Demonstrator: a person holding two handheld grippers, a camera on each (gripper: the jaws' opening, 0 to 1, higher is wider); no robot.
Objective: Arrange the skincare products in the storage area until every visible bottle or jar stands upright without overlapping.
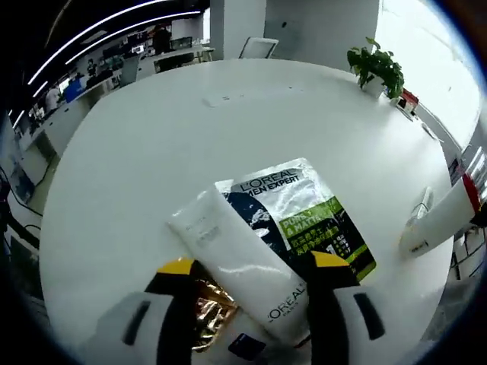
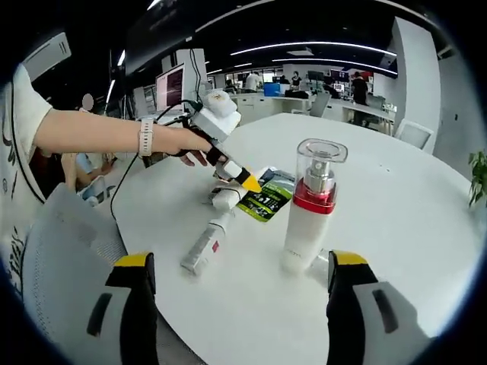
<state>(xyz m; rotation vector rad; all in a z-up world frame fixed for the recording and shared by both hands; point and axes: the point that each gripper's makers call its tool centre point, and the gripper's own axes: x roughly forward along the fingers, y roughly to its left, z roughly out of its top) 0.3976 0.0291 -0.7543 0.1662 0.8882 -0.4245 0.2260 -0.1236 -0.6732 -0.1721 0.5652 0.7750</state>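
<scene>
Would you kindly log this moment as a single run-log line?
left tongs: open, around lying white tube | right tongs: open, empty | pump bottle: upright | sachet: flat under tube | small tube: lying

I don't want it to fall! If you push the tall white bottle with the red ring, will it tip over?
Probably, if pushed high. The pump bottle stands upright, tall and narrow on a small base, so it looks tippy. Its clear cap looks smooth, maybe slippery. A low, gentle push on the white table may slide it instead.

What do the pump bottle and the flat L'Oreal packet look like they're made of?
Pump bottle: apparently glossy white plastic with a clear hard cap, judging by its smooth sheen and see-through top. Packet: likely foil or plastic film, shiny and slightly crinkled with printed lettering.
</scene>
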